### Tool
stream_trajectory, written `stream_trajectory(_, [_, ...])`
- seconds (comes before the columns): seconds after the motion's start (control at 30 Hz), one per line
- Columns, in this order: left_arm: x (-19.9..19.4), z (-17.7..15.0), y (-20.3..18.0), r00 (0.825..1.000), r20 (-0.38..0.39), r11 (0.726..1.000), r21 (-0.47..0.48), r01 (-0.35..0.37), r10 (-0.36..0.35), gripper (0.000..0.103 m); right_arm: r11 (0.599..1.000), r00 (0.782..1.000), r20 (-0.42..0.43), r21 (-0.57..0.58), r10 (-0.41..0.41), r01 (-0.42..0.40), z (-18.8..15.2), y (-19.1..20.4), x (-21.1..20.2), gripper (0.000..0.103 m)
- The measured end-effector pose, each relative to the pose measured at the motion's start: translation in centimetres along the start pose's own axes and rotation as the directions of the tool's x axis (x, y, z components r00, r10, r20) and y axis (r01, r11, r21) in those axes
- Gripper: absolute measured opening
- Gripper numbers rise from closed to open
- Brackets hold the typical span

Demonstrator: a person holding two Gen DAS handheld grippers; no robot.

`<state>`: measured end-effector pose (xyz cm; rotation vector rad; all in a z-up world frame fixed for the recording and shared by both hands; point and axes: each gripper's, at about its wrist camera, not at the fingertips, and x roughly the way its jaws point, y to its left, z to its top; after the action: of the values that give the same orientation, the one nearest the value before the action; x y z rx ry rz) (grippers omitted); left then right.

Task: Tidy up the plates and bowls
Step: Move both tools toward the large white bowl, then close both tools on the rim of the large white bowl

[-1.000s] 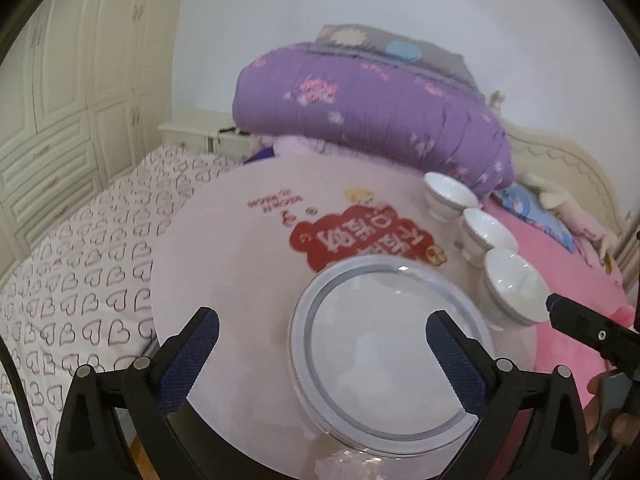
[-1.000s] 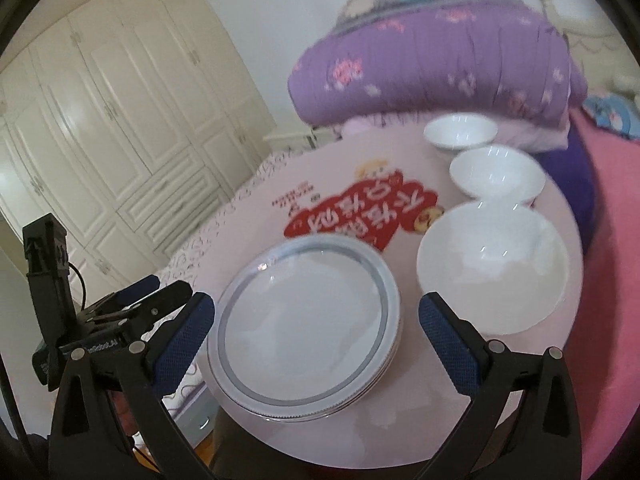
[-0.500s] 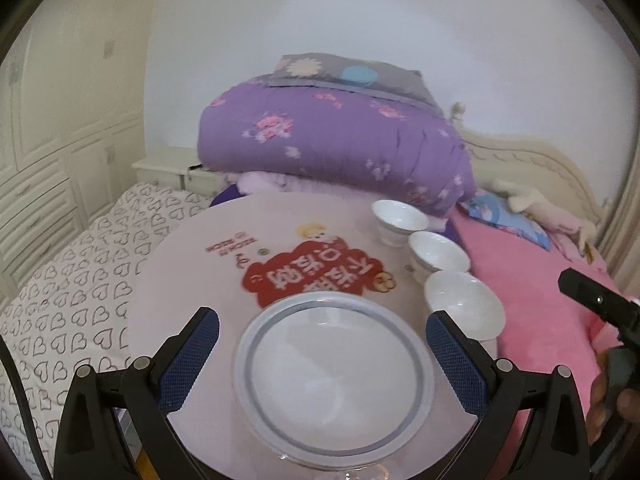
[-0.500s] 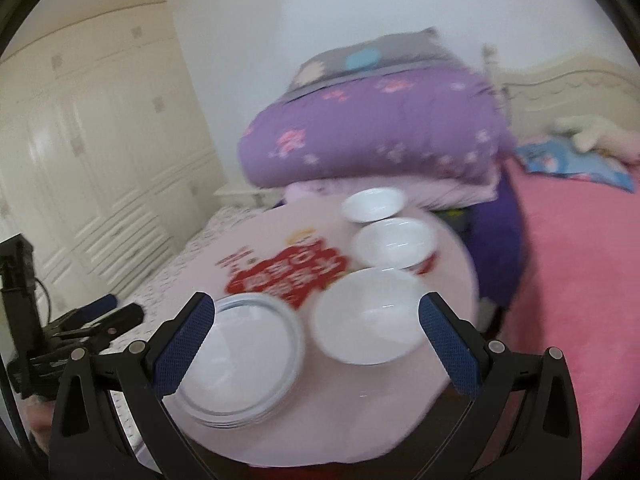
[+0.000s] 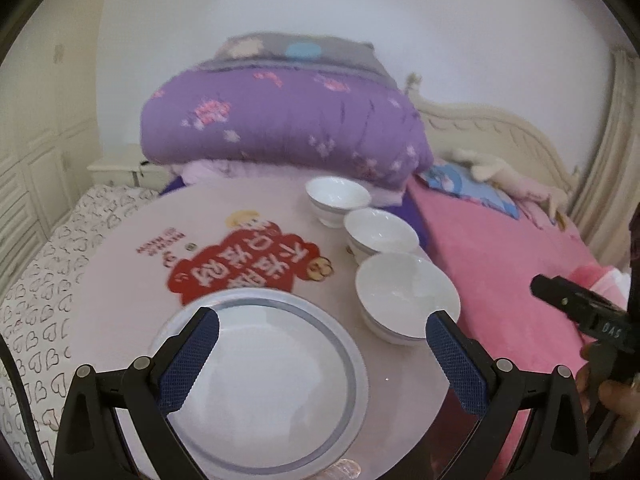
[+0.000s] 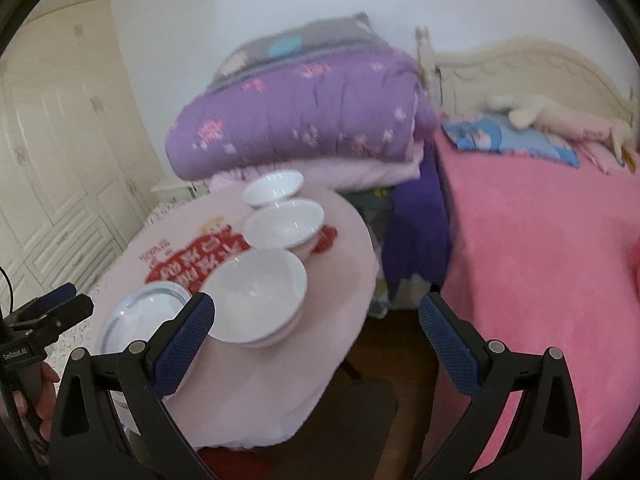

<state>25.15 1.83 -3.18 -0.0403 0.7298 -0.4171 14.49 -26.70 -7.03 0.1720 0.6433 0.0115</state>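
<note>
A stack of white plates with a grey ring lies at the near edge of a round pink table. Three white bowls stand in a row to its right: near, middle, far. My left gripper is open and empty, hovering over the plates. My right gripper is open and empty, off the table's right edge beside the near bowl. The plates show partly behind its left finger.
A folded purple quilt lies behind the table. A pink bed with a cream headboard is on the right. White wardrobes stand on the left. A heart-print cover lies left of the table.
Both grippers have pulled back from the table and stayed open. The right gripper has swung to the right, so the plates slid to the left of its view.
</note>
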Motion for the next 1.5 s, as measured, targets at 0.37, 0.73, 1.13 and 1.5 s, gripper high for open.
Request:
stream_trajectory(0.37, [9.9,4.0,-2.0,0.991,-0.129,0.999,0.032,0.031,-0.026,0.102,0.999,0.993,-0.119,0.042,0.015,-0.01,-0.4,-1.2,4.4,0.103])
stream_trajectory(0.73, [18.2,5.9,-2.8,0.961,-0.264,0.997,0.0,0.083,-0.08,0.085,0.997,0.981,-0.194,0.074,0.029,-0.014,0.6,-1.5,7.4,0.103])
stream_trajectory(1.13, [23.5,5.7,-3.5,0.917,-0.389,0.995,0.009,0.099,-0.088,0.043,0.994,0.953,-0.296,0.102,0.068,-0.039,0.6,-1.5,10.5,0.079])
stream_trajectory(1.5, [24.7,4.9,-4.2,0.906,-0.407,0.992,-0.01,0.122,-0.116,0.016,0.992,0.921,-0.373,0.09,0.111,-0.083,-0.2,0.3,13.0,0.014])
